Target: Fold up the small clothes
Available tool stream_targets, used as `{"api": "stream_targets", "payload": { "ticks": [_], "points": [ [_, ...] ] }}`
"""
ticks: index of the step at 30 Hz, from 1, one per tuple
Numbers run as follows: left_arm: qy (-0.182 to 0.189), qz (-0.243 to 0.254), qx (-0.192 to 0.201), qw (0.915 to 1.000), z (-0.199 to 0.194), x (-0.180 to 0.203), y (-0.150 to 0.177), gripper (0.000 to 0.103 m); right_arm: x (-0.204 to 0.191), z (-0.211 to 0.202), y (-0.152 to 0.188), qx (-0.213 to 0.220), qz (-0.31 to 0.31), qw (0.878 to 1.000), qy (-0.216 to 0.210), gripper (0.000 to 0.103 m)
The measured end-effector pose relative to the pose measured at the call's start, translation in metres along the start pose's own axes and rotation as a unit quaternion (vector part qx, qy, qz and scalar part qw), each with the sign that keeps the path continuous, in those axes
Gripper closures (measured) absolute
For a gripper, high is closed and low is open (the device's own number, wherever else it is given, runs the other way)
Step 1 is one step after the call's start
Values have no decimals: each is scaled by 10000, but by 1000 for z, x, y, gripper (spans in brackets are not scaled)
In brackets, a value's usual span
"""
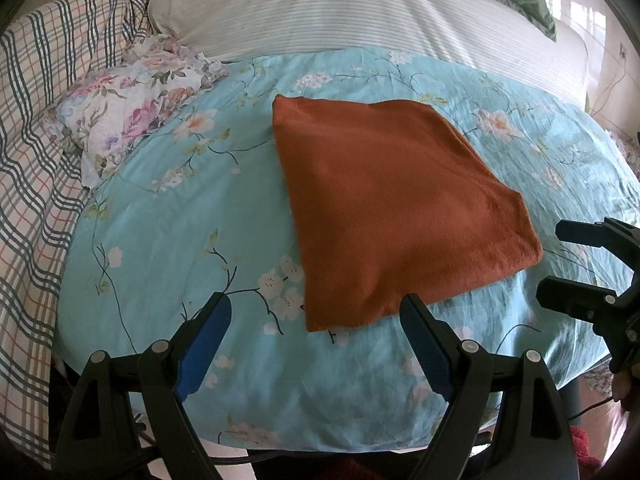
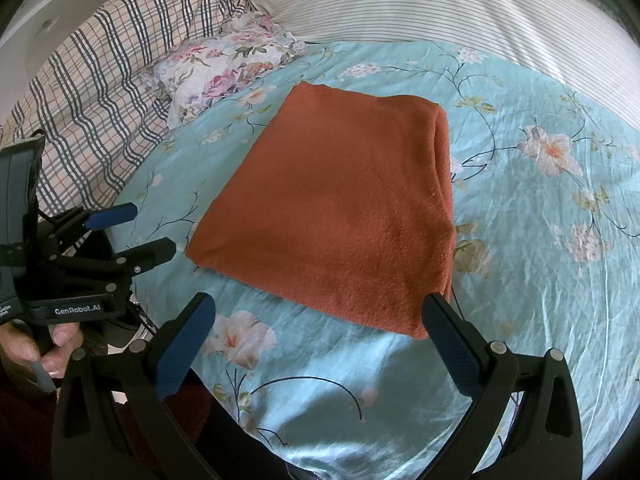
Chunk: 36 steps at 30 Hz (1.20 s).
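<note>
A rust-orange knitted garment (image 1: 392,208) lies folded into a flat rectangle on the turquoise floral bedcover (image 1: 168,232); it also shows in the right wrist view (image 2: 340,212). My left gripper (image 1: 316,304) is open and empty, just short of the garment's near edge. My right gripper (image 2: 320,308) is open and empty, its right finger close to the garment's near right corner. The right gripper shows at the right edge of the left wrist view (image 1: 560,264), and the left gripper shows at the left of the right wrist view (image 2: 148,232); both are open.
A floral pillow (image 1: 128,108) lies at the back left beside a plaid blanket (image 1: 40,120). A striped white pillow (image 1: 340,8) lies behind the bedcover. The bedcover's near edge (image 2: 340,440) drops off just in front of the grippers.
</note>
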State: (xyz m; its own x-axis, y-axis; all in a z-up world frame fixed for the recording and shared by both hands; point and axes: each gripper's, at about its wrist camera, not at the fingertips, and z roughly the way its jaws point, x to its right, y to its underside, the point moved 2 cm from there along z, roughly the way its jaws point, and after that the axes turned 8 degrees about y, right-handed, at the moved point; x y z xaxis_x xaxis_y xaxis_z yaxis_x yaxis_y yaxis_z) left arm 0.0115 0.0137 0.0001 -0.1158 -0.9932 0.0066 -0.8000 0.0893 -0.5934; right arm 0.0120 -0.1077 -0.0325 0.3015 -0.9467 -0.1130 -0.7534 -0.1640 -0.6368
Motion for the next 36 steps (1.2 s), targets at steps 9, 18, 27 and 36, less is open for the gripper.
{"api": "stream_targets", "payload": {
  "ticks": [9, 18, 27, 36],
  "points": [
    [7, 16, 12, 10000, -2, 1, 0, 16, 1, -1, -1, -1, 0, 10000, -22, 0],
    [7, 13, 11, 10000, -2, 1, 0, 16, 1, 0, -1, 4, 0, 10000, -25, 0],
    [16, 17, 28, 10000, 0, 0, -5, 16, 0, 0, -1, 14, 4, 10000, -11, 0],
    [56, 64, 219, 9997, 4, -3, -27, 16, 1, 1, -23, 75, 5, 10000, 33, 0]
  ]
}}
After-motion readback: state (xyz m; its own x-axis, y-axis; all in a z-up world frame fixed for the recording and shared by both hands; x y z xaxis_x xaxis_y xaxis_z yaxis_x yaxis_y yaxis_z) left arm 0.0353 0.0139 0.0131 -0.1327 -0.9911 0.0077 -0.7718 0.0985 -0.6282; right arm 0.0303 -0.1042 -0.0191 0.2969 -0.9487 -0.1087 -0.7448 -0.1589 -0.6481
